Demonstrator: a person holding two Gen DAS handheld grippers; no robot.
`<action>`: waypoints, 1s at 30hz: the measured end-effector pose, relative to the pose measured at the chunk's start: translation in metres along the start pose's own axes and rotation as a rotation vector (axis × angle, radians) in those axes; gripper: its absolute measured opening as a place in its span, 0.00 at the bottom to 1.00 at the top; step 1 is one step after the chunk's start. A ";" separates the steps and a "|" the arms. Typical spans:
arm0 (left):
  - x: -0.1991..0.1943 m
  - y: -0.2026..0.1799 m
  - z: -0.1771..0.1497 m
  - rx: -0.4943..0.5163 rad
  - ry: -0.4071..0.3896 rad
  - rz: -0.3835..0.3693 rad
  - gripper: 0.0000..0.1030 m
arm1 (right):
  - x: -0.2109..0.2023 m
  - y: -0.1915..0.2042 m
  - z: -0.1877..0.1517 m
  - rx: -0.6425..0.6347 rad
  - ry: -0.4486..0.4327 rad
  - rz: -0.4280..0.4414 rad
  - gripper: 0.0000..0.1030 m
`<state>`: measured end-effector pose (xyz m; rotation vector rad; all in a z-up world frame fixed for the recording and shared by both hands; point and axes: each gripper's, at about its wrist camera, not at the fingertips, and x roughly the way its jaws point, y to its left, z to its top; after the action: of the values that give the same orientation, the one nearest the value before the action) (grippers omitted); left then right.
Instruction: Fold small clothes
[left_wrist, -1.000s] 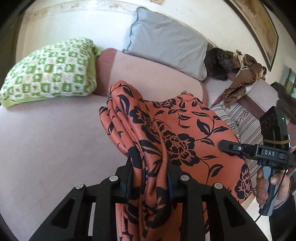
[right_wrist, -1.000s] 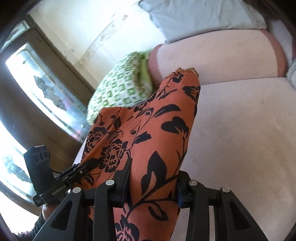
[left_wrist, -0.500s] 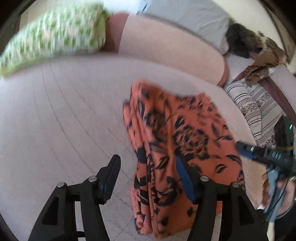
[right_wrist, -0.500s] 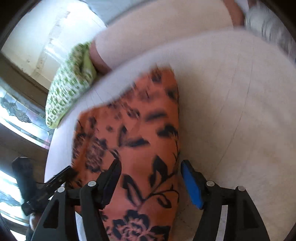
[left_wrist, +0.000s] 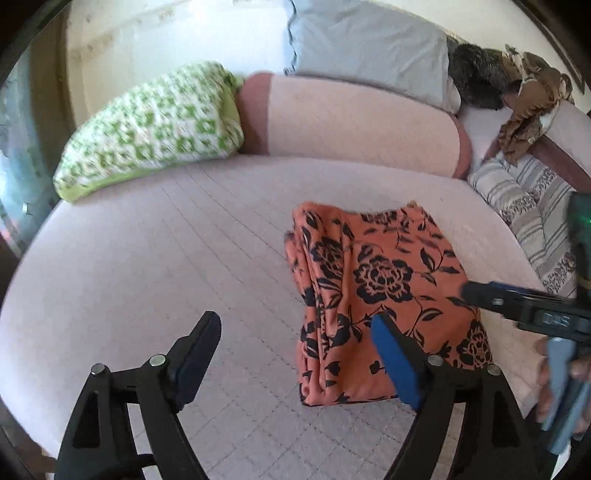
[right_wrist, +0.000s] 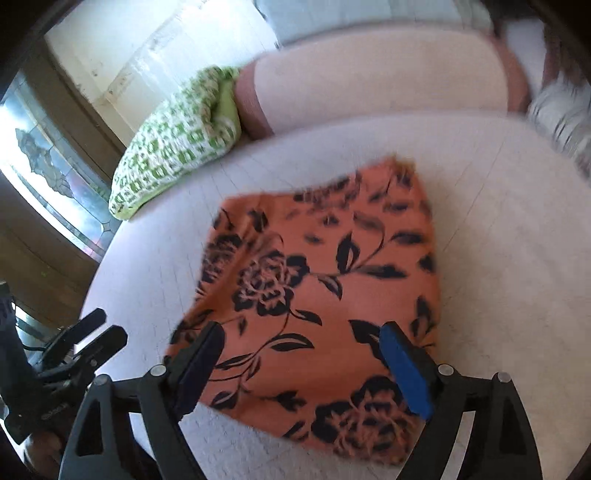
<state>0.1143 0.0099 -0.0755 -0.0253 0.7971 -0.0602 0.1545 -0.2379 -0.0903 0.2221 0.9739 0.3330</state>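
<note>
1. The folded orange cloth (left_wrist: 373, 295) with black flowers and leaves lies flat on the pale pink bed (left_wrist: 166, 258), centre right in the left wrist view.
2. Lettering on the right gripper's body at the right edge is too blurred to read.
3. The left gripper (left_wrist: 295, 350) and right gripper (right_wrist: 301, 363) are released, jaws opening, pads clear of the cloth.
</note>
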 end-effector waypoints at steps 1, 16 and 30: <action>-0.006 -0.001 0.000 0.000 -0.009 0.000 0.82 | -0.017 0.006 -0.003 -0.025 -0.034 -0.039 0.88; -0.049 -0.023 -0.022 0.016 -0.013 0.045 0.87 | -0.091 0.035 -0.065 -0.129 -0.090 -0.253 1.00; -0.066 -0.034 -0.018 0.036 -0.037 0.051 0.88 | -0.104 0.040 -0.058 -0.162 -0.118 -0.261 1.00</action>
<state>0.0539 -0.0202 -0.0396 0.0278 0.7588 -0.0256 0.0450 -0.2378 -0.0291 -0.0336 0.8428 0.1557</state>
